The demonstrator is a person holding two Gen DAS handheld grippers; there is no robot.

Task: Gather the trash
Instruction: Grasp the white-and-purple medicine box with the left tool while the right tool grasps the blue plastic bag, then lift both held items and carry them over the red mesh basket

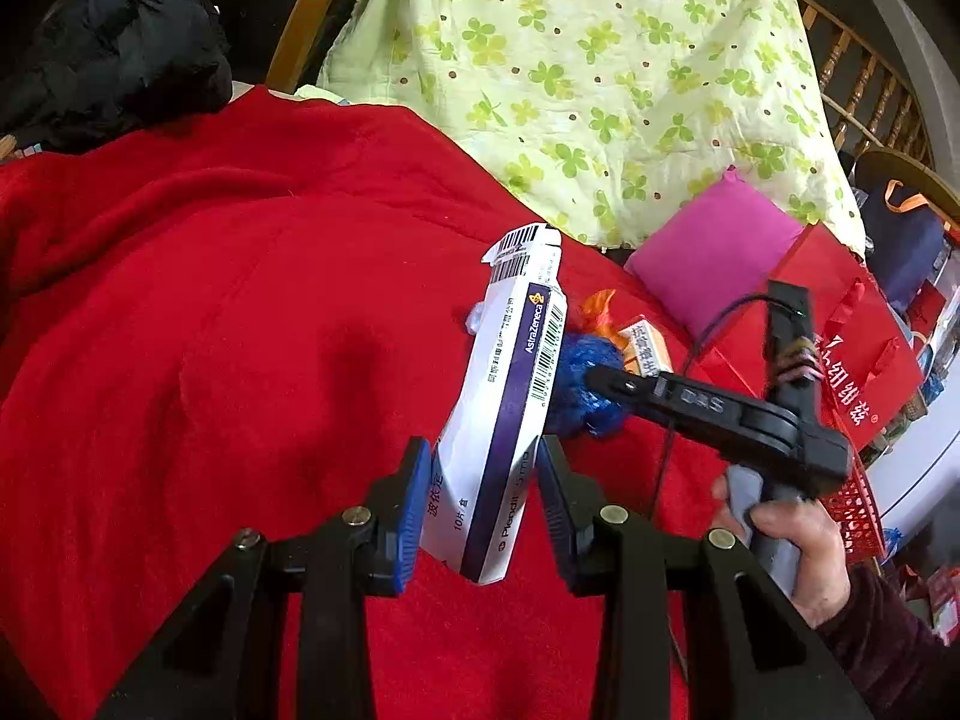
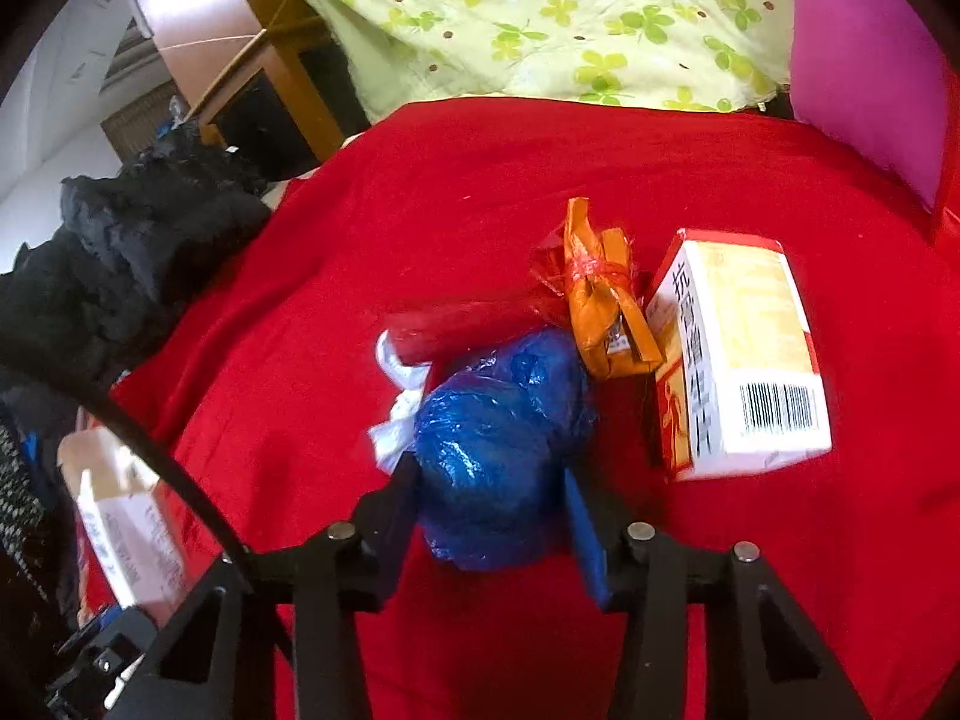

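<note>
My left gripper [image 1: 485,461] is shut on a white and purple medicine box [image 1: 510,402] and holds it above the red blanket [image 1: 210,300]. My right gripper [image 2: 491,483] has its blue pads around a crumpled blue plastic bag [image 2: 501,438] lying on the blanket [image 2: 420,192]; the pads touch the bag's sides. The right gripper also shows in the left wrist view [image 1: 594,381], at the blue bag [image 1: 585,387]. Beside the bag lie an orange wrapper [image 2: 603,300], a red wrapper [image 2: 462,321], a bit of white plastic [image 2: 396,420] and a white and yellow box [image 2: 741,360].
A green clover-print quilt [image 1: 600,60] and a magenta cushion [image 1: 714,252] lie at the back. A black garment [image 1: 114,42] sits at the far left. A red paper bag [image 1: 840,330] and a red basket [image 1: 855,510] stand at the right.
</note>
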